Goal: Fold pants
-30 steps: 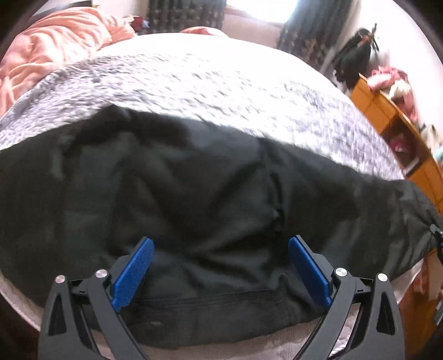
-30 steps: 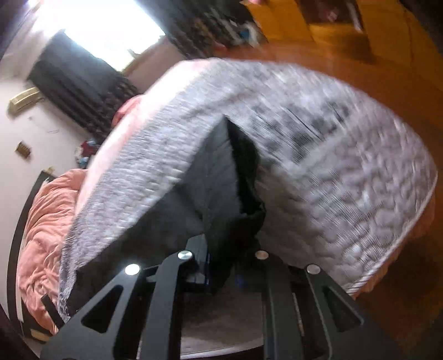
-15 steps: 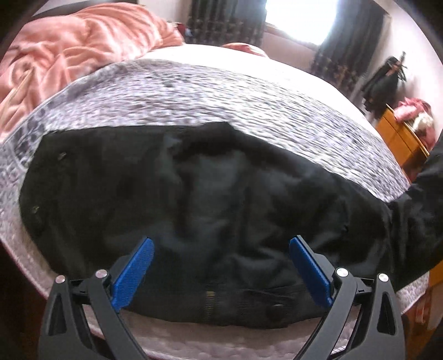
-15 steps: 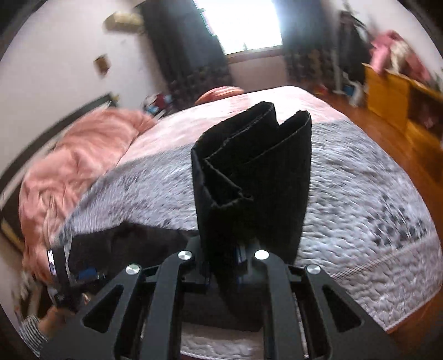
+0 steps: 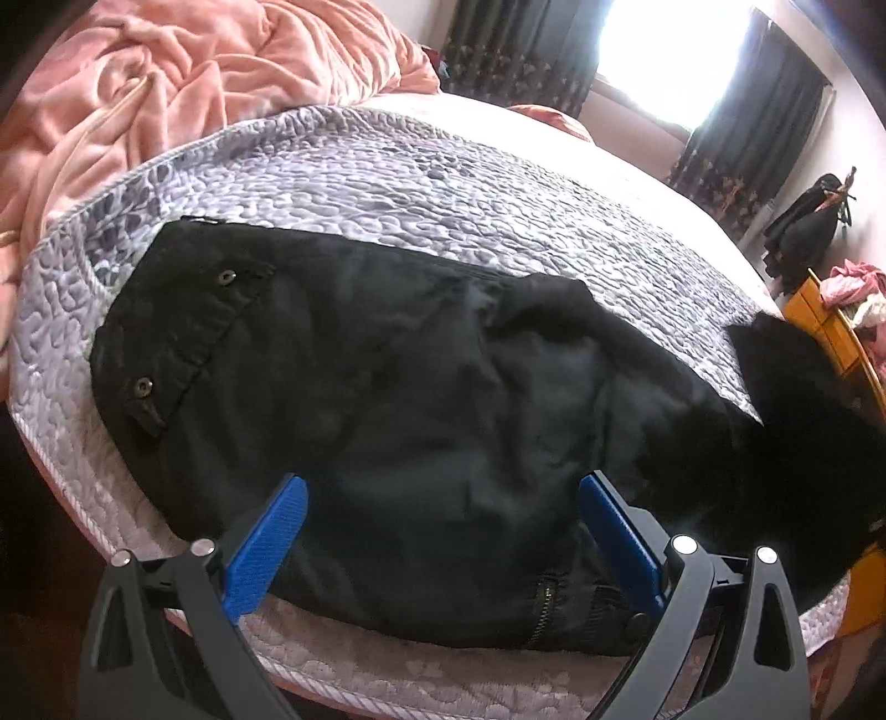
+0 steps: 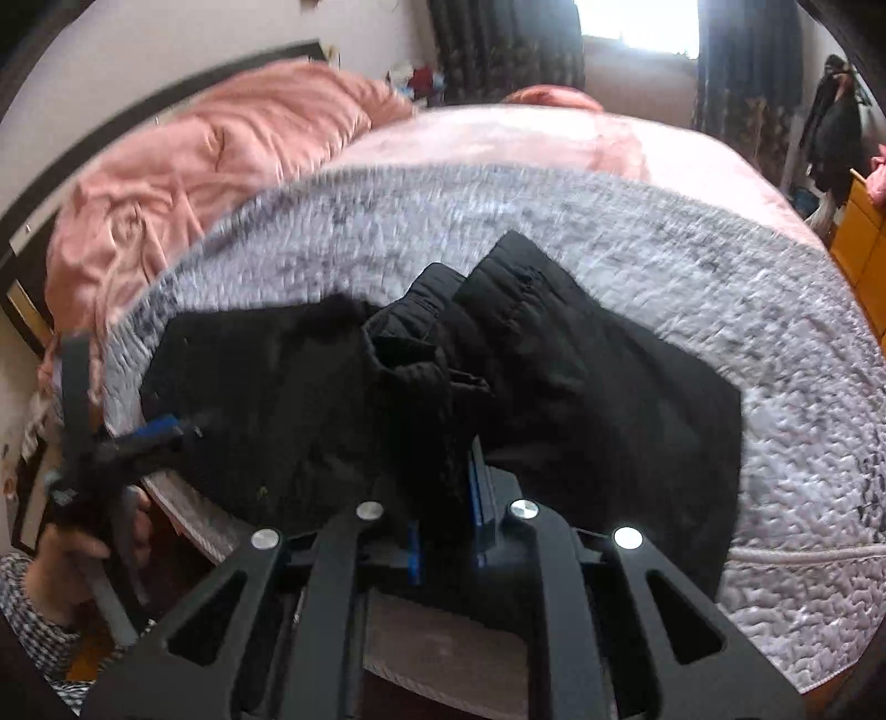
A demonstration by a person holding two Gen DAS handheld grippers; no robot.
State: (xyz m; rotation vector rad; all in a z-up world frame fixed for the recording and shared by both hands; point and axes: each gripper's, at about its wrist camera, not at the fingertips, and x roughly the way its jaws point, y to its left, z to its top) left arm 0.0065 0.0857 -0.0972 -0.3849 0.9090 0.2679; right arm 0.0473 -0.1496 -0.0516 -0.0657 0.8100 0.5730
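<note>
Black pants [image 5: 421, 421] lying crumpled along bed [image 5: 387, 183] near edge | right gripper [image 6: 446, 498] fingers clamping bunched leg cuffs | left gripper [image 5: 443, 531] fingers standing wide, gripping nothing

Daylight floods from the blown-out bright window [image 5: 681, 50] at the back wall. The grey quilted bedspread [image 6: 637, 243] smears with motion blur in the right wrist view. Black folded trousers [image 5: 387, 399] lose detail, perhaps underexposed. Fisheye corners go dark.

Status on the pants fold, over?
Right claw shut on pants leg ends, carried over the waist. Left claw open above waistband. Nothing in the way.
</note>
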